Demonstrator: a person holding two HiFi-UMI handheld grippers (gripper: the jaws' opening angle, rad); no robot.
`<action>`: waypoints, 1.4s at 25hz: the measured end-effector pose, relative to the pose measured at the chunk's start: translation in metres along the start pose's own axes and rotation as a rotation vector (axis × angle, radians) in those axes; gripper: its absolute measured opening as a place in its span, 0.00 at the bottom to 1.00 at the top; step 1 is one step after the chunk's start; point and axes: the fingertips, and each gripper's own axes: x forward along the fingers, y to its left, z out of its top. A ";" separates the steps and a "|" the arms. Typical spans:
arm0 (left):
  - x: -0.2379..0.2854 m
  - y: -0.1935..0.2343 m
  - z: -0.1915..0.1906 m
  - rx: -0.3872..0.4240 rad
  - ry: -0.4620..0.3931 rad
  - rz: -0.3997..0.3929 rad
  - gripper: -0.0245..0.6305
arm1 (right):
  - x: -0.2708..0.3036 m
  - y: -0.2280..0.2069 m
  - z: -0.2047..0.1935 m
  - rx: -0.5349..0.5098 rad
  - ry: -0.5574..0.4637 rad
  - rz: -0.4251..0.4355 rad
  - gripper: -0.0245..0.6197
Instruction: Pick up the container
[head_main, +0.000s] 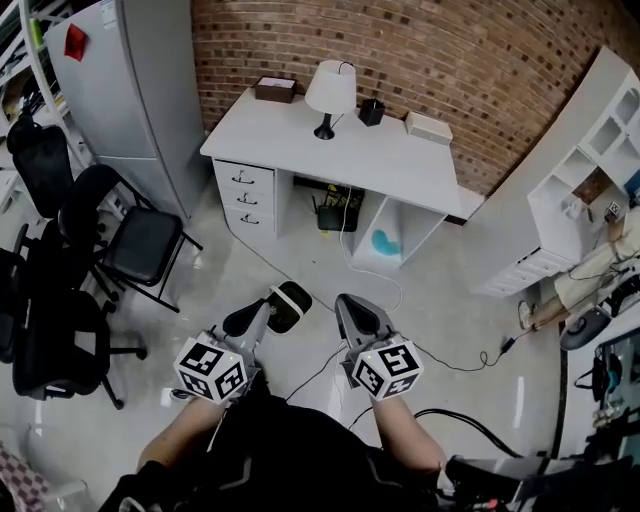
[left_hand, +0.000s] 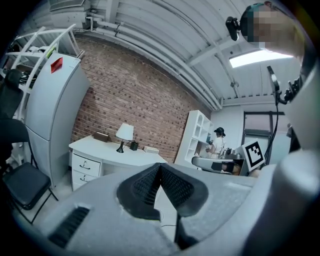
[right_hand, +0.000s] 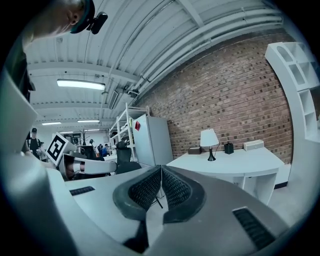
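Note:
A small black container (head_main: 371, 111) stands on the white desk (head_main: 400, 160) by the brick wall, right of a white lamp (head_main: 330, 92). It also shows small and far off in the left gripper view (left_hand: 133, 145) and in the right gripper view (right_hand: 228, 148). A brown box (head_main: 275, 89) and a white box (head_main: 428, 127) sit on the same desk. My left gripper (head_main: 283, 306) (left_hand: 160, 167) and right gripper (head_main: 352, 312) (right_hand: 161, 169) are held side by side close to my body, well short of the desk. Both are shut with nothing between the pads.
A tall grey cabinet (head_main: 120, 90) stands left of the desk, with black chairs (head_main: 140, 245) in front of it. A white shelf unit (head_main: 590, 170) lines the right wall, and a person (head_main: 595, 275) is beside it. Cables (head_main: 300, 270) trail over the floor before the desk drawers (head_main: 245, 195).

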 end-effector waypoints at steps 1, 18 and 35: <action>0.004 0.007 0.002 0.001 0.003 -0.005 0.05 | 0.008 -0.002 0.000 -0.001 0.004 -0.006 0.05; 0.052 0.121 0.005 0.029 0.075 -0.078 0.05 | 0.123 -0.018 -0.012 -0.006 0.072 -0.095 0.05; 0.101 0.173 -0.038 -0.024 0.150 -0.073 0.05 | 0.193 -0.063 -0.072 -0.016 0.199 -0.038 0.15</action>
